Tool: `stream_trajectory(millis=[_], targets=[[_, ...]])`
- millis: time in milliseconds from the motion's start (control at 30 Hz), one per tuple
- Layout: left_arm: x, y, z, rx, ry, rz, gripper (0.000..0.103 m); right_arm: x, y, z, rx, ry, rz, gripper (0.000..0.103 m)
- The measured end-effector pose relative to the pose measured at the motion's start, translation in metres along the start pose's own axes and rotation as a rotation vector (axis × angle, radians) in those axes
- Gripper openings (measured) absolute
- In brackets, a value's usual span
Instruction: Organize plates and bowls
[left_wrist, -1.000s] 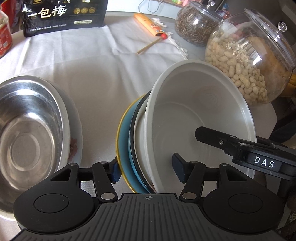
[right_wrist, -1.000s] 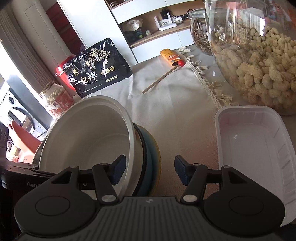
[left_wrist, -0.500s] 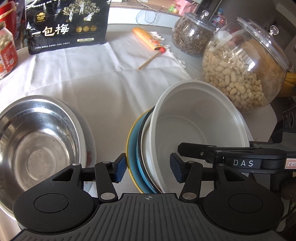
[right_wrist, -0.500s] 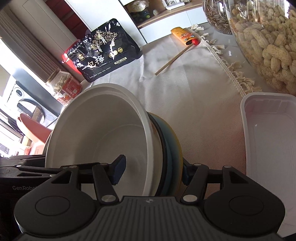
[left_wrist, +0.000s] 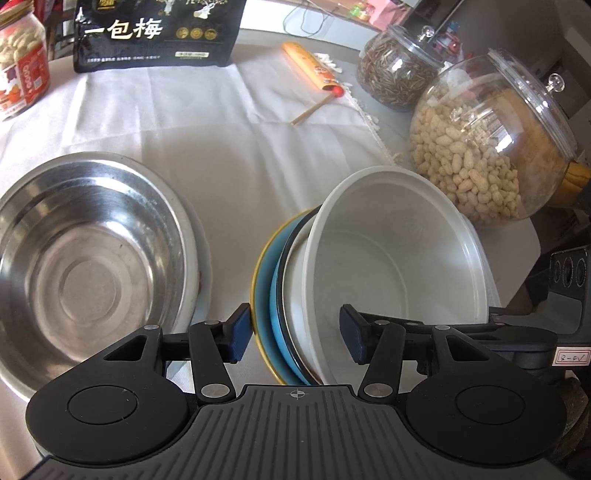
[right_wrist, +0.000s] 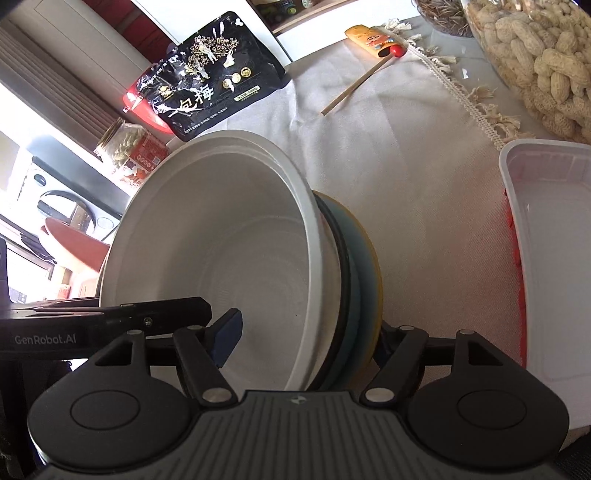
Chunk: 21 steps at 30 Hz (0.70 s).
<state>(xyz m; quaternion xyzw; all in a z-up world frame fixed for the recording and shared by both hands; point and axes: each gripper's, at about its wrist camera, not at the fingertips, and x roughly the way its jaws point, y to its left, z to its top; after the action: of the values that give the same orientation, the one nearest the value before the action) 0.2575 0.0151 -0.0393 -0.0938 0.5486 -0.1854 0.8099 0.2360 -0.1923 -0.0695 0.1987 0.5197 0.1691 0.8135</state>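
1. Stack of dishes tilted on edge on the white cloth of the tabletop (left_wrist: 229, 155): deep white plastic bowl (left_wrist: 399, 254) in front, then dark-rimmed white plate (left_wrist: 291, 258), then blue plate with yellow rim (left_wrist: 264, 280).
2. Left gripper (left_wrist: 293, 338) around the near edge of this stack, blue pads on both sides, not visibly pressing; open.
3. Right gripper (right_wrist: 306, 341) also astride the stack, left pad inside the white bowl, right pad behind the yellow rim; jaws opening, open.
4. Round stainless steel basin (left_wrist: 85, 266) just left of the stack.
5. White rectangular plastic tray (right_wrist: 554, 266) at the right.
6. Glass jar of peanuts (left_wrist: 484, 147) beyond the stack.
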Motion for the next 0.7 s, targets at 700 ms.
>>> stream_trajectory(millis=[700], targets=[[0.001, 0.002, -0.008, 0.004, 0.030, 0.061, 0.058, 0.008, 0.009, -0.005, -0.031, 0.051, 0.062, 0.068]])
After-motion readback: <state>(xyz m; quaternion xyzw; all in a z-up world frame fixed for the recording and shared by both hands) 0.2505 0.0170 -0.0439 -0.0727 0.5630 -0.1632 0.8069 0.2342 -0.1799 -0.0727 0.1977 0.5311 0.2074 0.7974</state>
